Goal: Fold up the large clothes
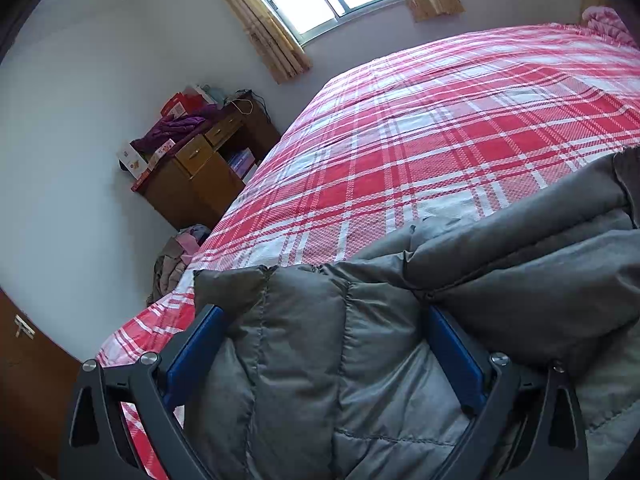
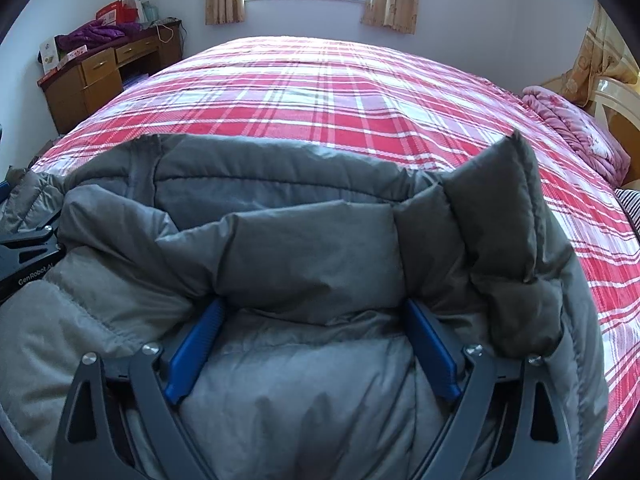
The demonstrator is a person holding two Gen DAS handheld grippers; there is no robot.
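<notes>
Both hand-held grippers wide open around grey jacket [image 2: 304, 248]; left [image 1: 324, 344] reads "GenRobot.AI", right [image 2: 312, 340].

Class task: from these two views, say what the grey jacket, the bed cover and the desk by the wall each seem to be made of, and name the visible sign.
Grey jacket: probably smooth synthetic shell with padding; it has stitched, puffy quilted sections and a slight sheen.
Bed cover: seemingly woven cotton-like cloth, matte; its red-and-white plaid shows a textured weave.
Desk: apparently brown wood or veneer with a slight gloss.

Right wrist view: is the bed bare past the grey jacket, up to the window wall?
No. A crumpled pink quilt lies on the plaid bedspread, at its right end beyond the grey jacket.
</notes>
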